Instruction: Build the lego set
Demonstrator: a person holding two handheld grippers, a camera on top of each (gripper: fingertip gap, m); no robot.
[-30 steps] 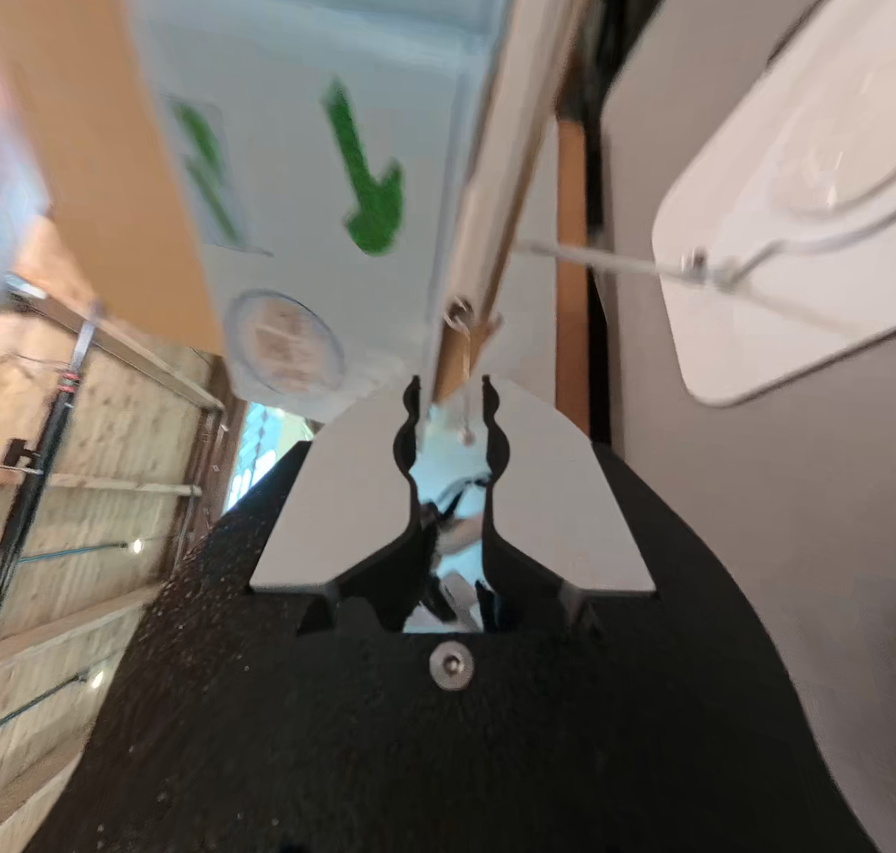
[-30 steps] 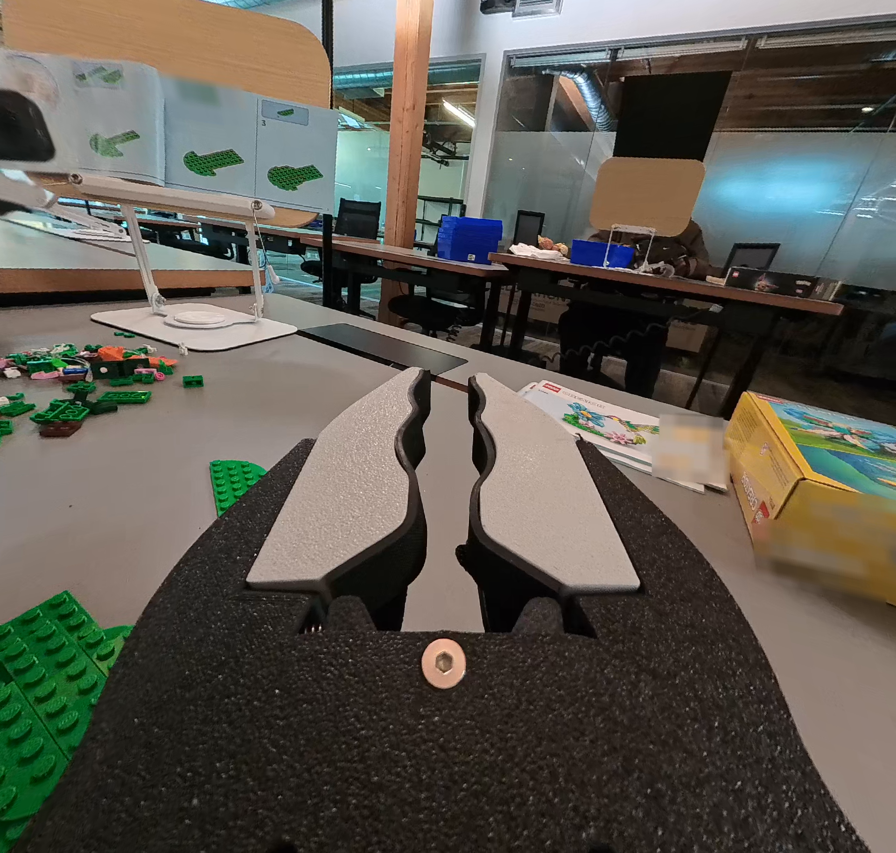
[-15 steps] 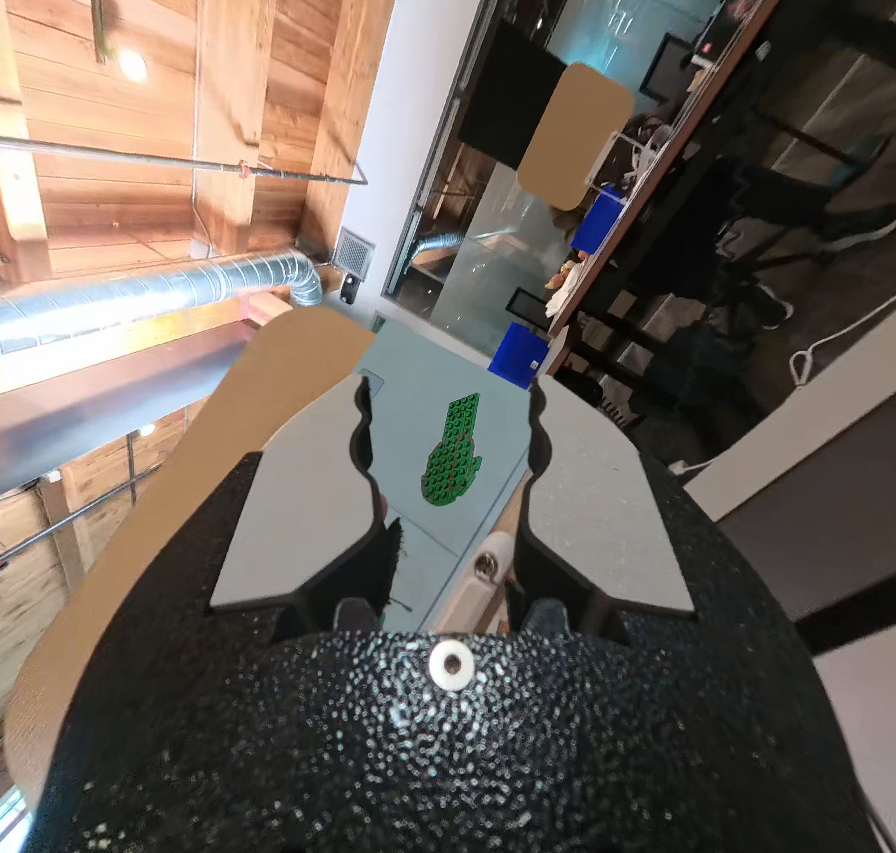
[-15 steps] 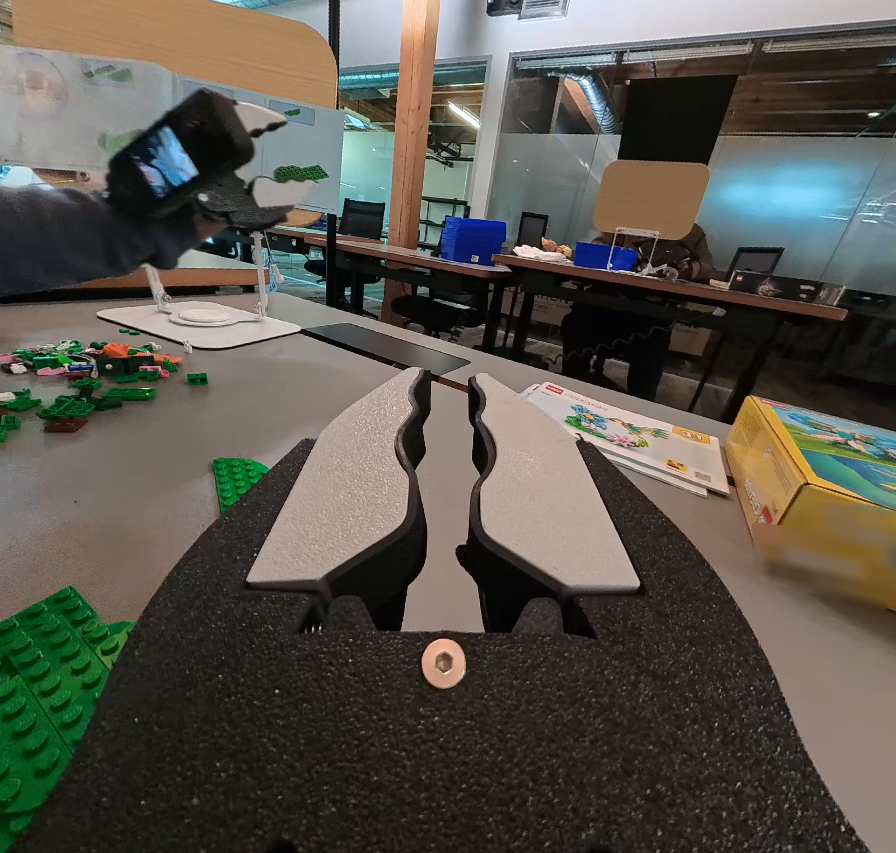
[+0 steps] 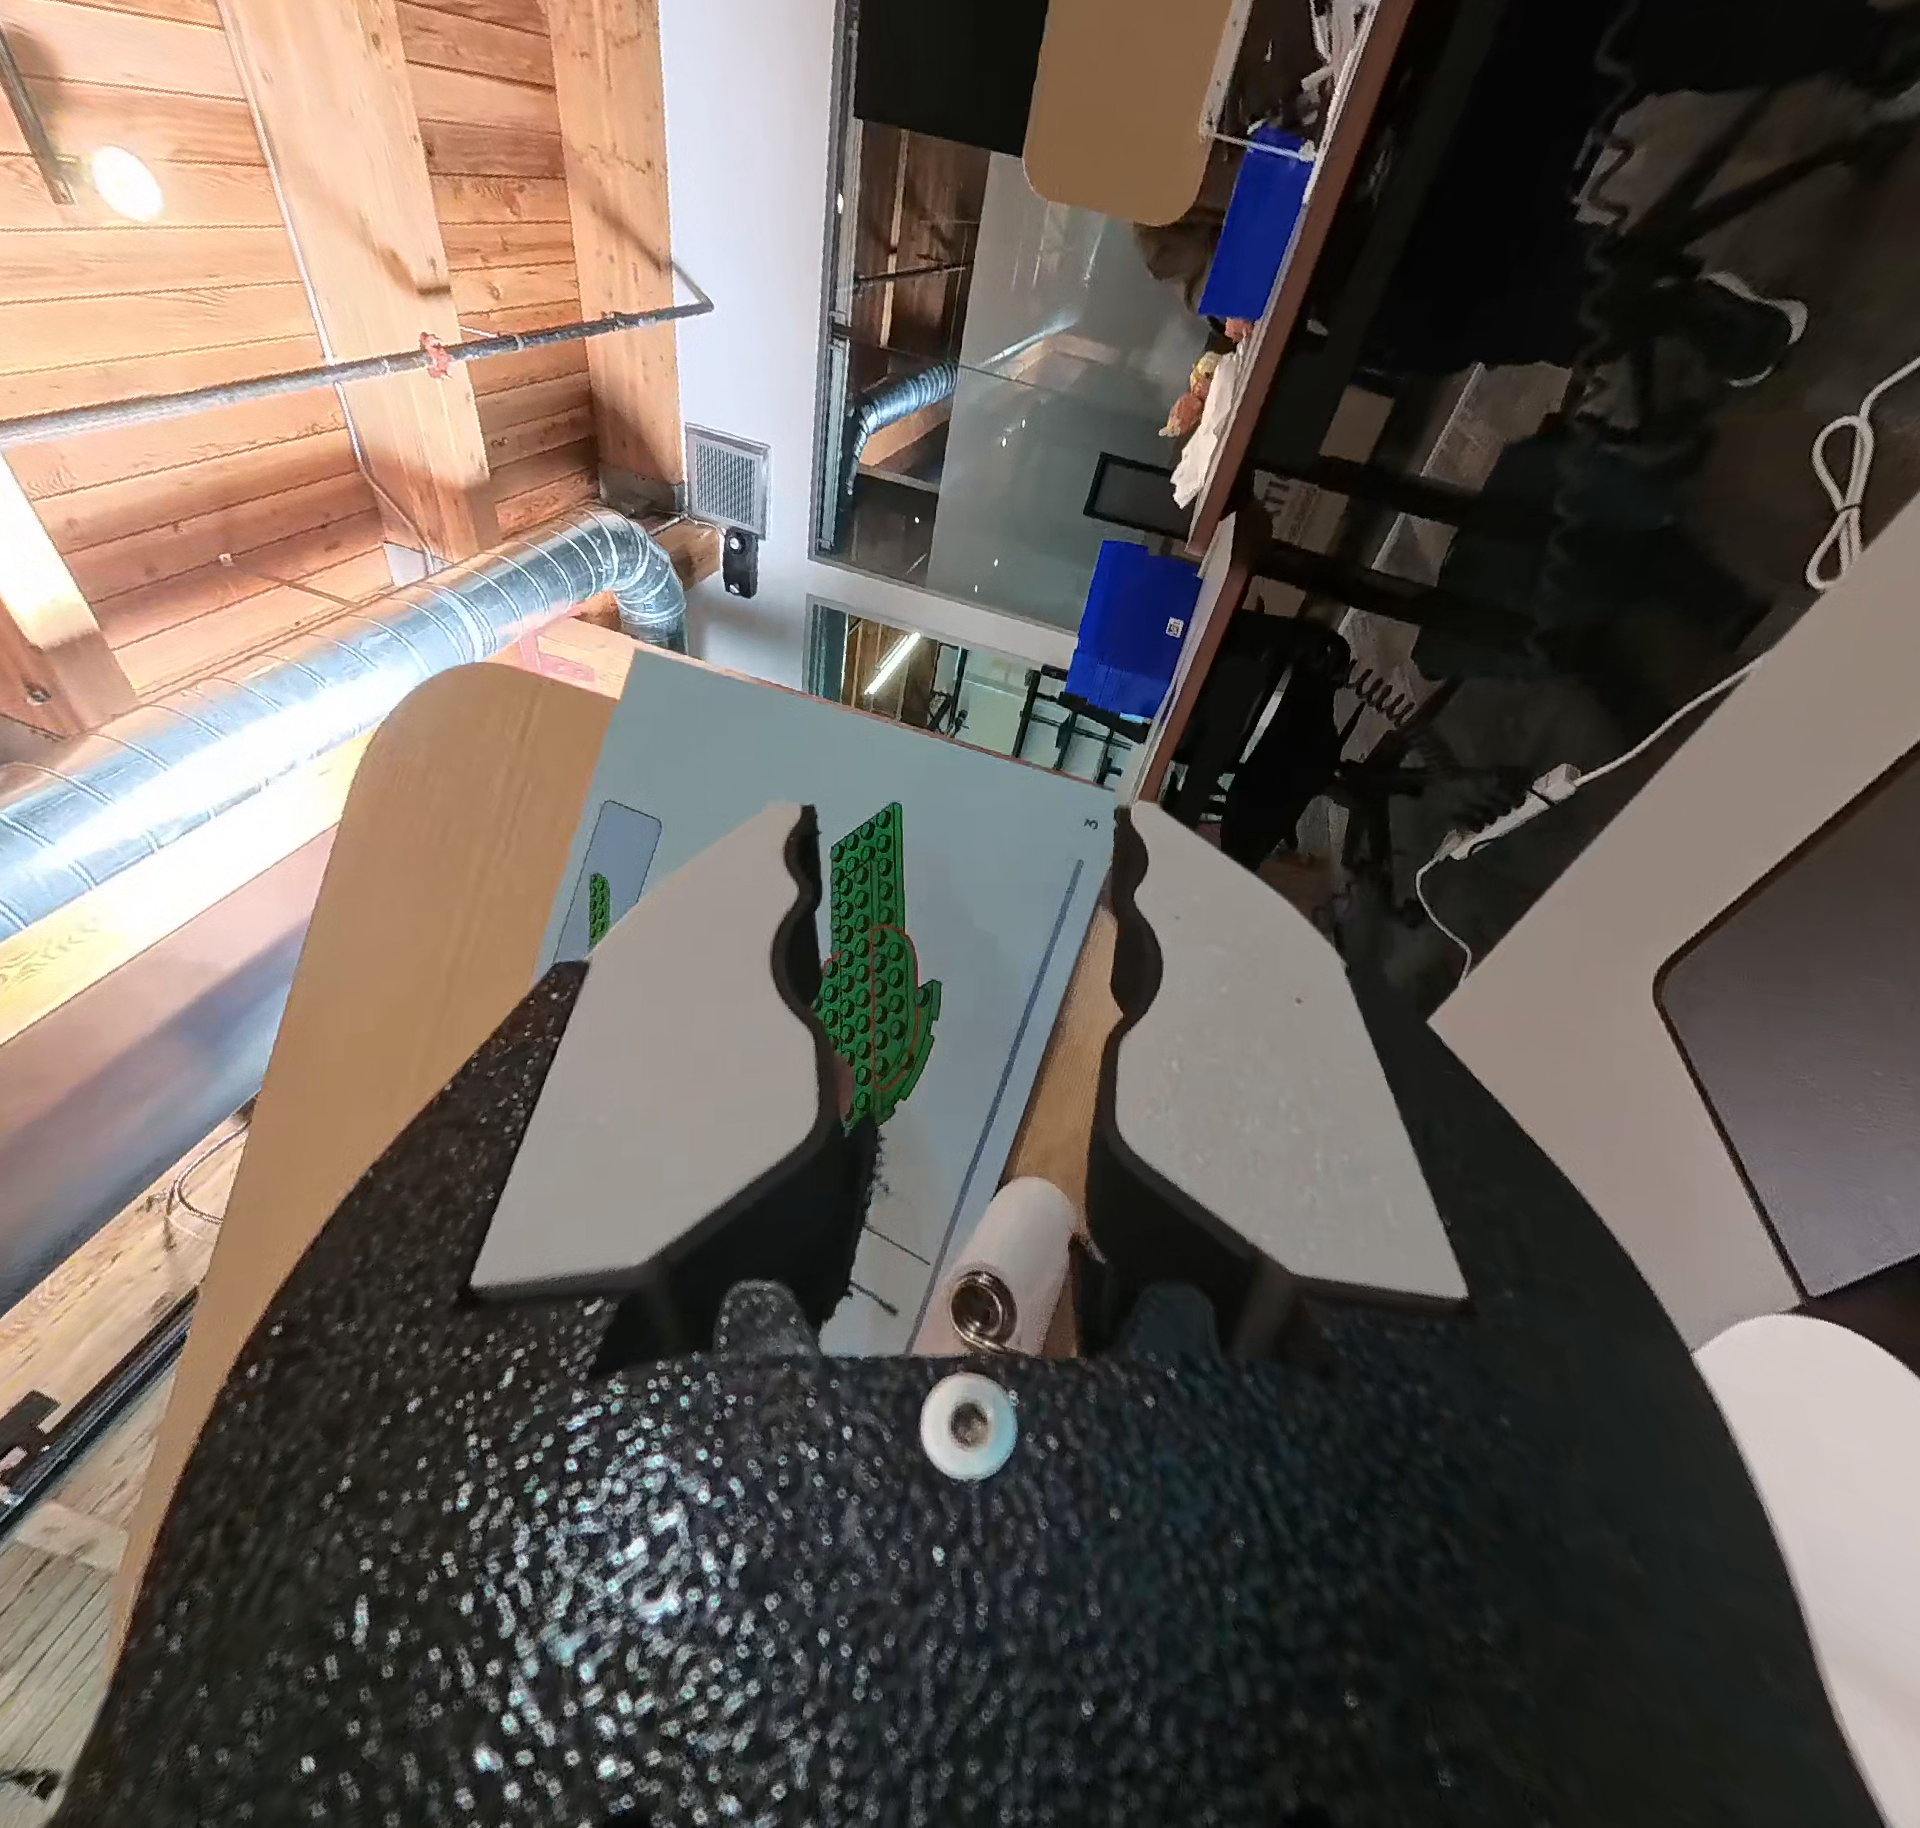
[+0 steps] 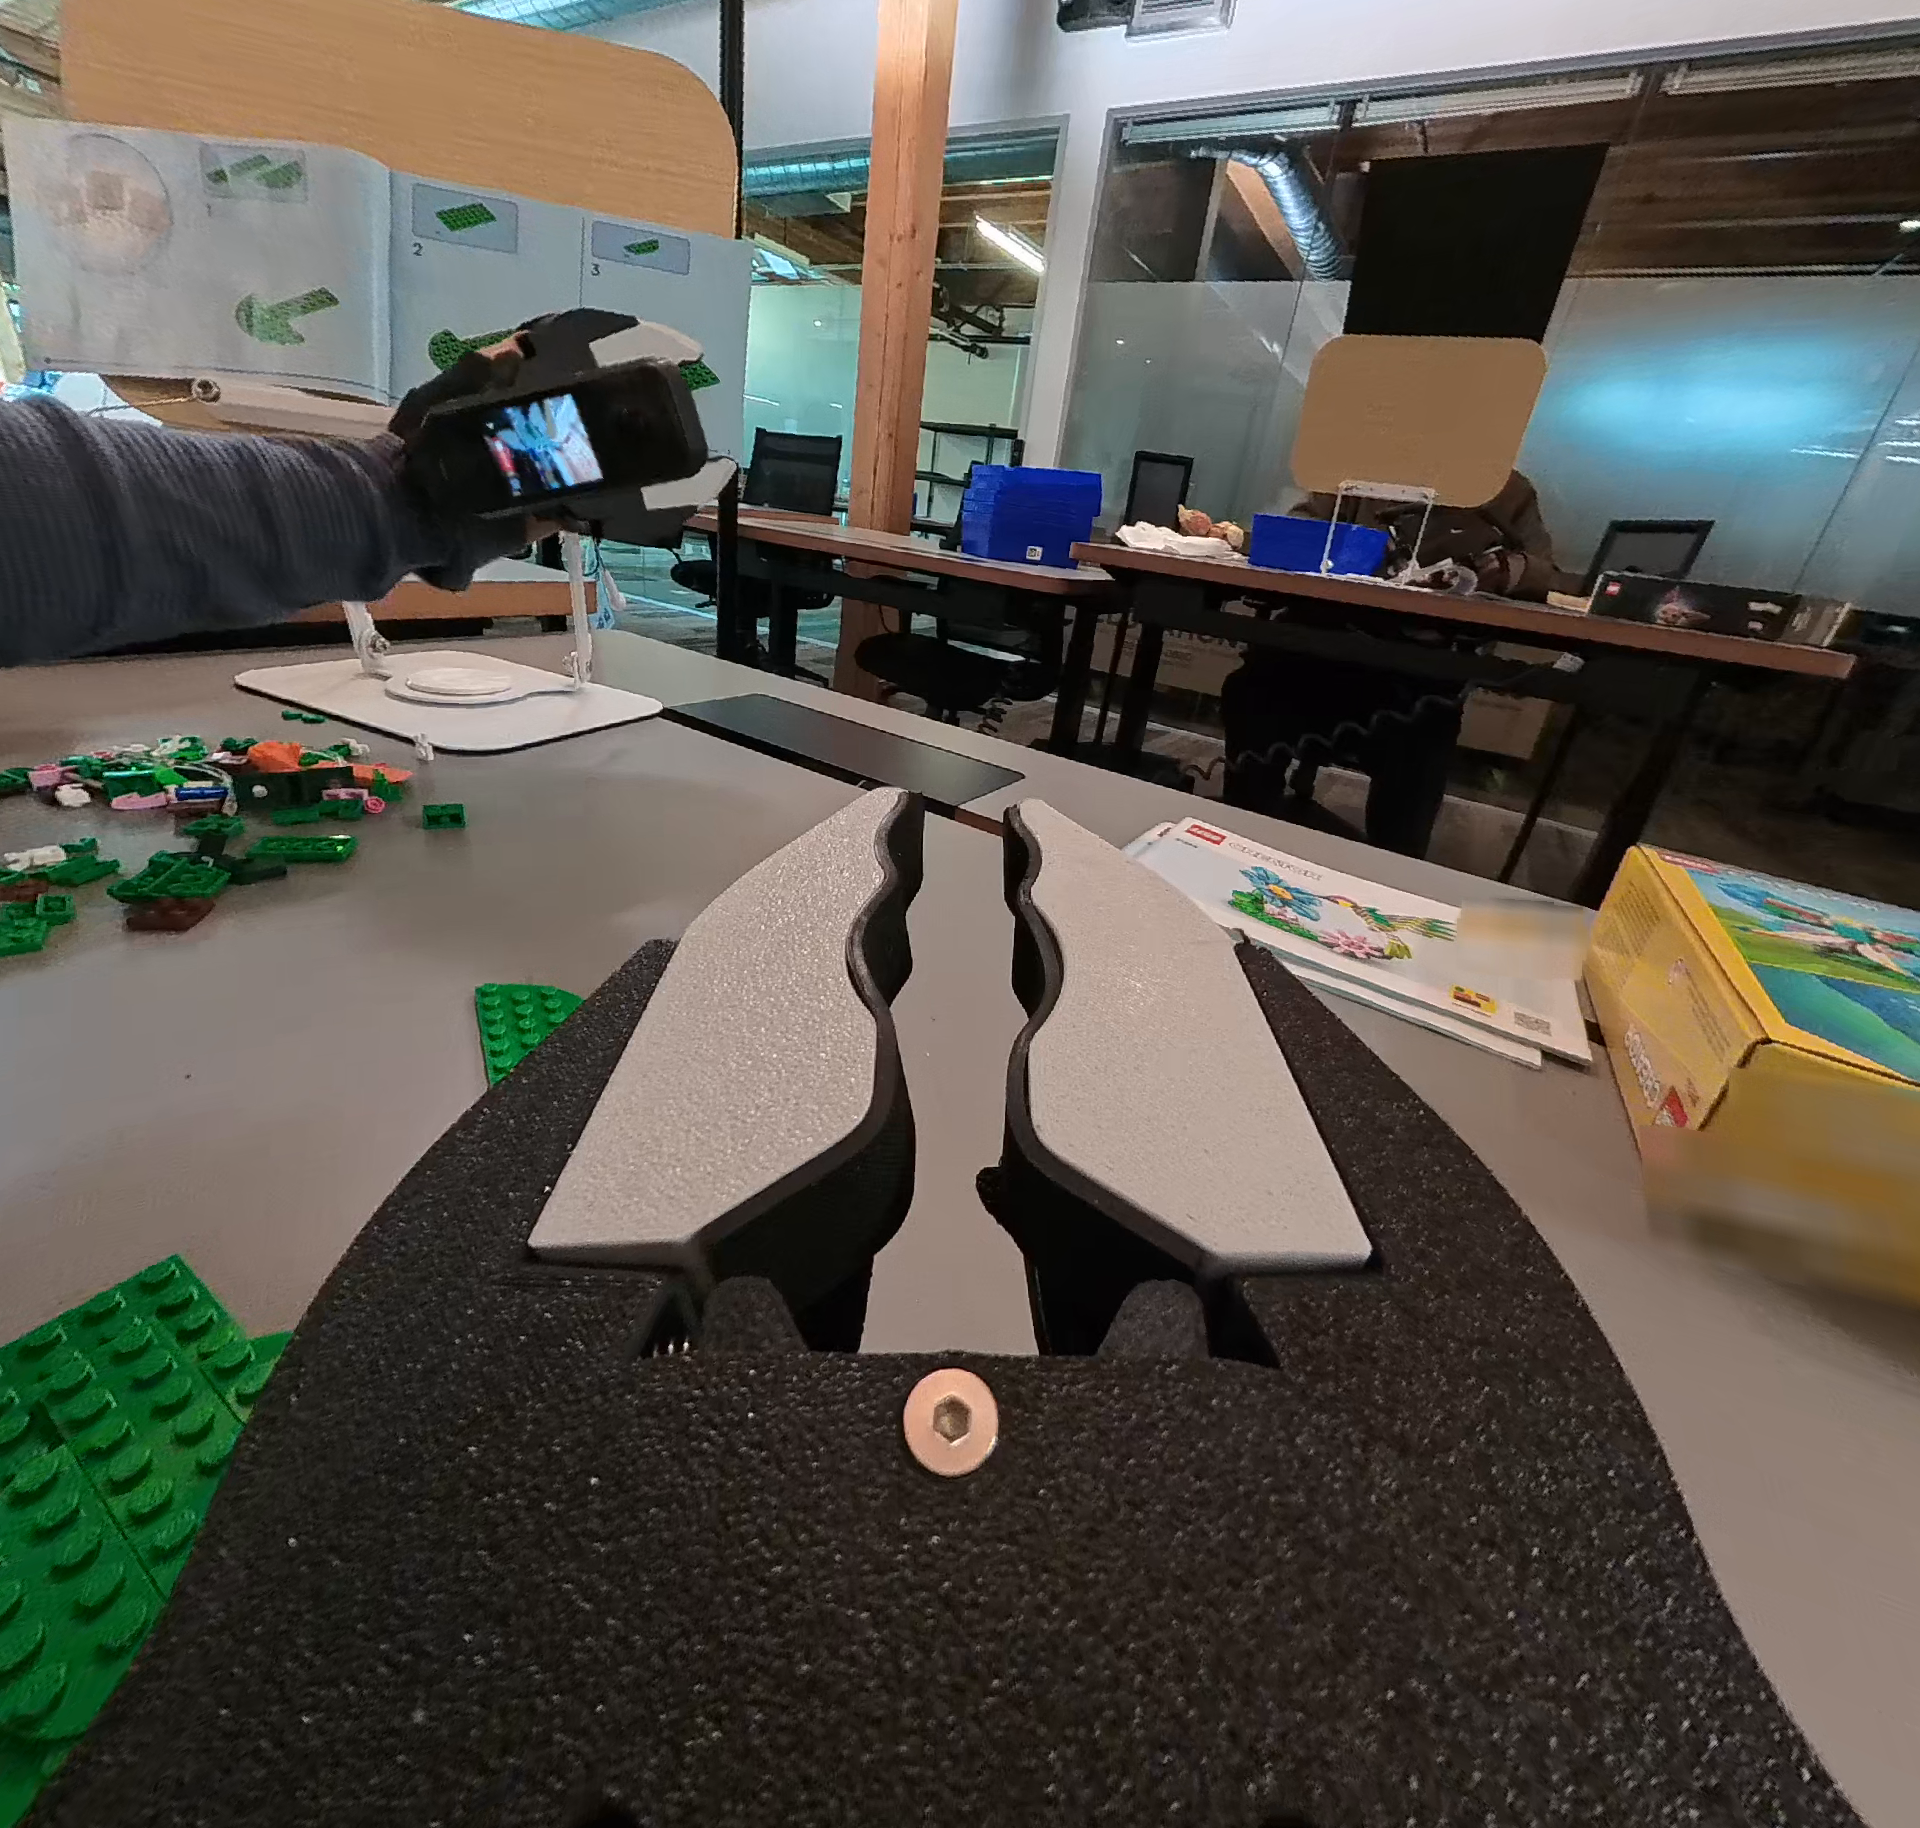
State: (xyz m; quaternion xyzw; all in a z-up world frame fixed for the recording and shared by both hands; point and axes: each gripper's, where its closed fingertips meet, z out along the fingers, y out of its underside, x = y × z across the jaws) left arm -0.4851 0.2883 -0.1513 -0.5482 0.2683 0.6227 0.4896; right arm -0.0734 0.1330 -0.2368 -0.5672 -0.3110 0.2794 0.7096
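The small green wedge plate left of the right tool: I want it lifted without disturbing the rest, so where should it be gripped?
Pinch the green wedge plate across its thin edges, coming from above. It lies flat, studs up, apart from other pieces, so there is probably room for the right tool.

My right gripper (image 6: 961,822) low over table (image 6: 312,1030), facing out. Loose brick pile (image 6: 177,822) far left on table; stand base (image 6: 457,692) behind pile. Instruction booklet (image 6: 312,261) propped on stand above base — my left gripper (image 5: 961,822) raised in front of its rightmost page. Large plate (image 6: 94,1529) near left, beside my right gripper; smaller plate (image 6: 520,1025) just beyond. Second booklet (image 6: 1351,937) flat to right, box (image 6: 1756,1009) further right. Other desks behind.
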